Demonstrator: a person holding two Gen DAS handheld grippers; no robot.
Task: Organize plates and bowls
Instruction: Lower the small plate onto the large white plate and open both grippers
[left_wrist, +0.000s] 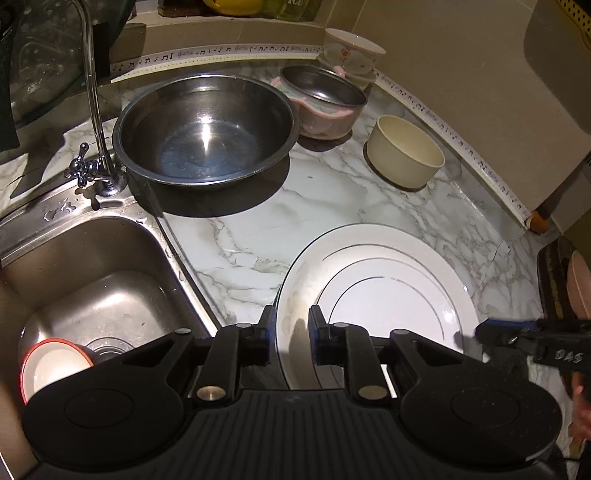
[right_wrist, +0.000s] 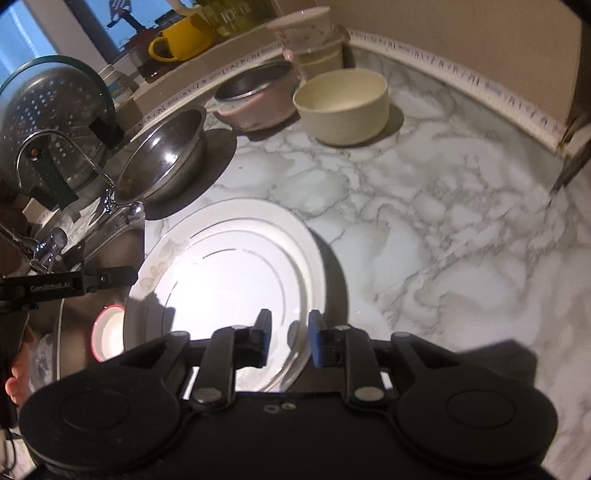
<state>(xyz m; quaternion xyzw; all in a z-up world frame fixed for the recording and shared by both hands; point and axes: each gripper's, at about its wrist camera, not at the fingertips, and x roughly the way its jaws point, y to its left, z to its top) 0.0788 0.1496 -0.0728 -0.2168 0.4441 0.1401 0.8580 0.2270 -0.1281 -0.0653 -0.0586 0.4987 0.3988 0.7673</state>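
White glazed plate (left_wrist: 388, 295) with thin silver rings, at the near edge of the marble counter (left_wrist: 258, 229), left rim reaching out toward the sink (left_wrist: 92, 258) and over a red-rimmed bowl (left_wrist: 55, 365) lying in it. Left gripper (left_wrist: 293, 328) set across that left rim, jaws narrow and, as far as the fisheye view allows, pinching the rim rather than merely straddling it. Right gripper (right_wrist: 288, 332) at the opposite rim, jaws parted, rim between the pads but not pressed by them. Judged stiff, fairly heavy for its size, brittle, and slick under a glossy glaze, perhaps damp so close to the sink. Best taken at the rim, deep enough for the pads to seat past the raised lip, with a second hold on the far side before any long carry. Worth avoiding a one-sided pinch on a tilted plate: likely to swing, slip out, and chip on steel or stone. Safer kept level and low and set down edge first, gently. Steel bowl (left_wrist: 203, 129) and cream bowl (left_wrist: 406, 155) further back on the counter, well apart from the plate and clear of both grippers.
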